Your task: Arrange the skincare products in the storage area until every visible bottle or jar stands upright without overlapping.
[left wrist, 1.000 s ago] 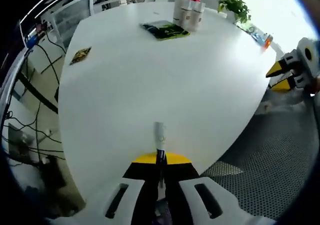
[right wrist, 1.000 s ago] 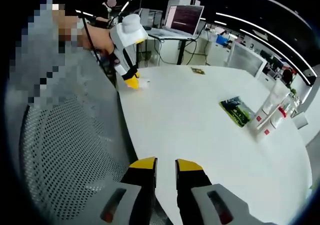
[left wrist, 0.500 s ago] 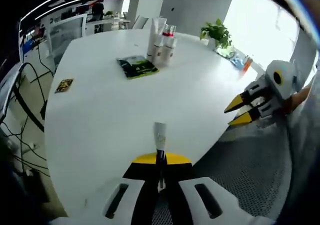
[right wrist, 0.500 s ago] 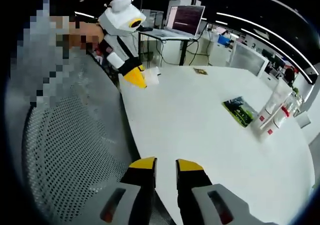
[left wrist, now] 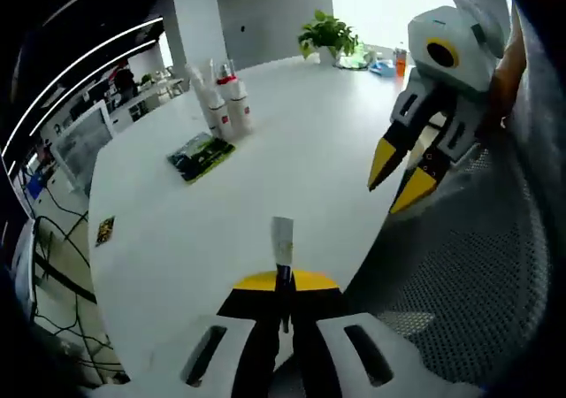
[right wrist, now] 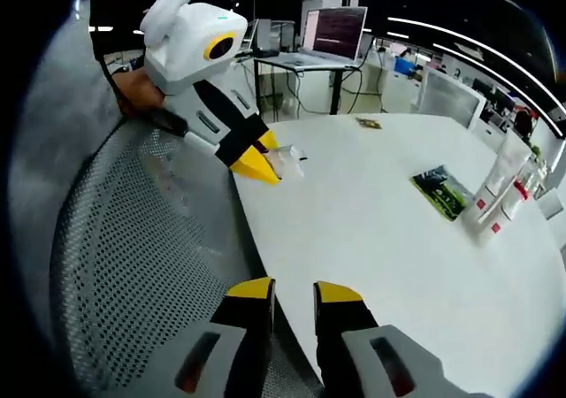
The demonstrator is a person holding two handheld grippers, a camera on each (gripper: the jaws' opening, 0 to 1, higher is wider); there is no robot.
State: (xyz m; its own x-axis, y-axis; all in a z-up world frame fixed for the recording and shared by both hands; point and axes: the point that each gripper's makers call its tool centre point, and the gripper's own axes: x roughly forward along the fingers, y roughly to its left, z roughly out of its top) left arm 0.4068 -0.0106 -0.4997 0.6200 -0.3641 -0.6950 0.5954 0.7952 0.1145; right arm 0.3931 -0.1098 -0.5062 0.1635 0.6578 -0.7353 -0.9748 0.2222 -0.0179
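Bottles [left wrist: 221, 106]: 3 upright; 1 tube [left wrist: 282, 239] in left jaws.

Bottles [left wrist: 221, 106] upright on table [left wrist: 301, 177], far side; sachet [left wrist: 201, 156] flat beside them; plant [left wrist: 327, 35] behind.

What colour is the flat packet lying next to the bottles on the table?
The flat packet is mostly dark green with black, beside the bottles; the left gripper view shows it best.
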